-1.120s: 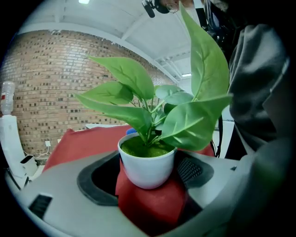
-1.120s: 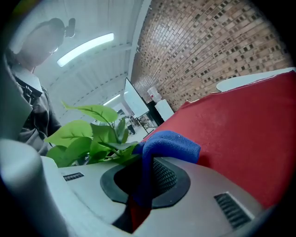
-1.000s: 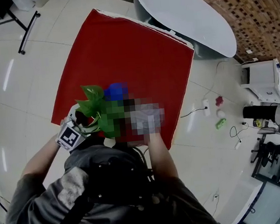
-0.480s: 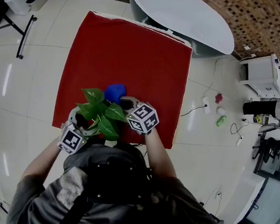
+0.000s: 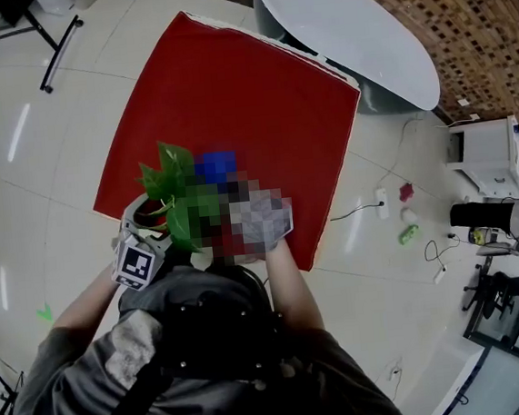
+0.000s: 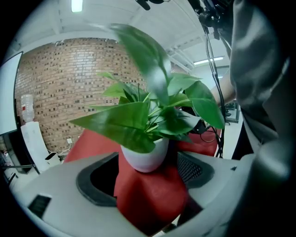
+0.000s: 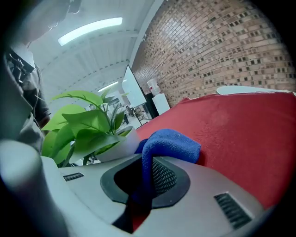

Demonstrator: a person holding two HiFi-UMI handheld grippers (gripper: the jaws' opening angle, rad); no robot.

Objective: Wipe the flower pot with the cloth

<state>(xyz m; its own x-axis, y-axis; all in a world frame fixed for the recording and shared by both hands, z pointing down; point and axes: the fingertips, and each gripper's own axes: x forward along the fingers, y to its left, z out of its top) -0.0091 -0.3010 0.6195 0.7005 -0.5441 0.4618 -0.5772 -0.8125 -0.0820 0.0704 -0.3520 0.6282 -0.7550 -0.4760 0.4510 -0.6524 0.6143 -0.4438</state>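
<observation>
A white flower pot (image 6: 138,159) with a green leafy plant (image 5: 171,178) stands on a red mat (image 5: 230,86), near the mat's front edge. My left gripper (image 6: 148,170) has the pot between its jaw tips and is shut on it; its marker cube (image 5: 135,260) shows in the head view. My right gripper (image 7: 142,179) is shut on a blue cloth (image 7: 169,145), which bulges out past the jaws beside the pot (image 7: 118,144). In the head view the blue cloth (image 5: 214,165) lies just right of the leaves, and a blur patch covers the right gripper.
A white oval table (image 5: 343,30) stands behind the mat. Cables and small items (image 5: 407,211) lie on the floor to the right, near a white cabinet (image 5: 487,148). Black stand legs (image 5: 52,49) are at the far left.
The plant's leaves have swung a little up and left. Both grippers stay at the pot, with the blue cloth still beside it.
</observation>
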